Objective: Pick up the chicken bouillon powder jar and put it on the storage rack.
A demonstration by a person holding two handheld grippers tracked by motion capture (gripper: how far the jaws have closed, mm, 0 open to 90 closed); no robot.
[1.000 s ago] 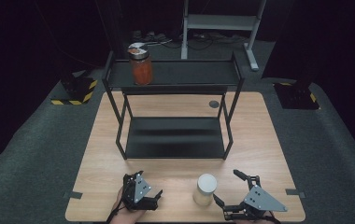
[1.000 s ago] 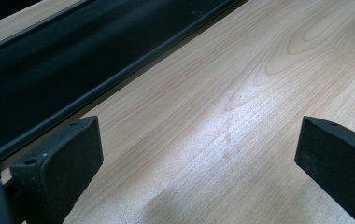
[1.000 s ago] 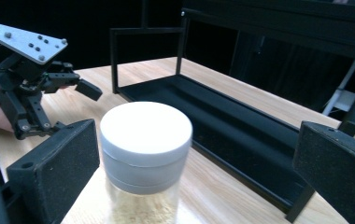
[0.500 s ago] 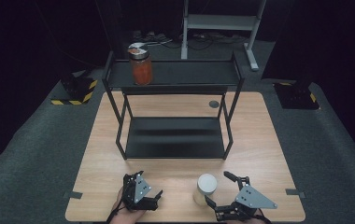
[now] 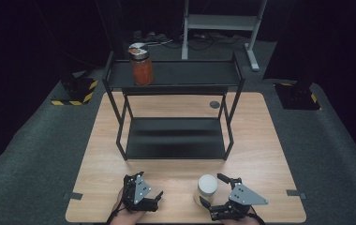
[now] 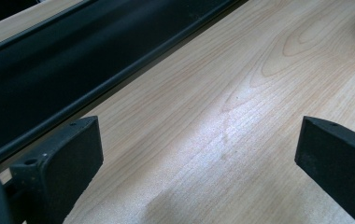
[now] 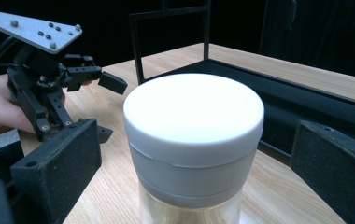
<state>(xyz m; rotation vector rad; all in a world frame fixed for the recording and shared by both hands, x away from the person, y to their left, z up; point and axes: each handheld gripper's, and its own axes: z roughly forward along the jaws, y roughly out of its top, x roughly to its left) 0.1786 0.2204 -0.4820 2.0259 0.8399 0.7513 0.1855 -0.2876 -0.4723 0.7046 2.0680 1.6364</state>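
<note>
My right gripper [image 5: 210, 192] sits spread wide around the white-lidded clear glass jar [image 5: 207, 189] on the light wooden table [image 5: 260, 154]; my left gripper [image 5: 144, 192] gapes, holding nothing.

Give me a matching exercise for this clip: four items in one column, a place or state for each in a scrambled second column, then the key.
Items:
1. red-filled jar
2. white-lidded jar
3. left gripper
4. right gripper

Places or states:
A. open over bare wood at the table's front left
B. on the top shelf of the black rack, left end
C. open, jaws on either side of a jar
D. standing on the table's front edge, between two jaws

Pairs: 1-B, 2-D, 3-A, 4-C
</note>
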